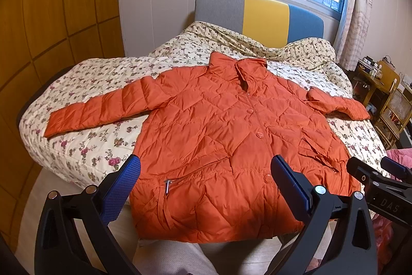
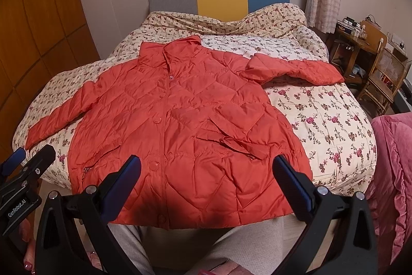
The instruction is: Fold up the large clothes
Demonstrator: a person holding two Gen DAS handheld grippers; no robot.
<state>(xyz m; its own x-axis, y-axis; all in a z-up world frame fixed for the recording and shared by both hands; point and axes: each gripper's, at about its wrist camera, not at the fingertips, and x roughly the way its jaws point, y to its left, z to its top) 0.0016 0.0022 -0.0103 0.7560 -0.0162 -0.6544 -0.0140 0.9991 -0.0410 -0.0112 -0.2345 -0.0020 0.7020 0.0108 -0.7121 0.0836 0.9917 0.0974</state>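
While nothing is yet gripped, folding looks unstarted. Item: orange quilted jacket (image 1: pixel 219 125), buttoned, front up, spread flat on the floral bed (image 1: pixel 85 146), hem at the near edge. Left sleeve (image 1: pixel 103 107) stretched out; right sleeve (image 2: pixel 296 69) bent. Left tongs (image 1: pixel 206 182) and right tongs (image 2: pixel 207 179): both released, held above the hem. Next, likely: take a sleeve, fold inward.

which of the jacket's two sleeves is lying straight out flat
The sleeve on the wardrobe side, stretched straight across the floral quilt. The sleeve on the window side is bent at the elbow, its upper part doubled against the orange jacket.
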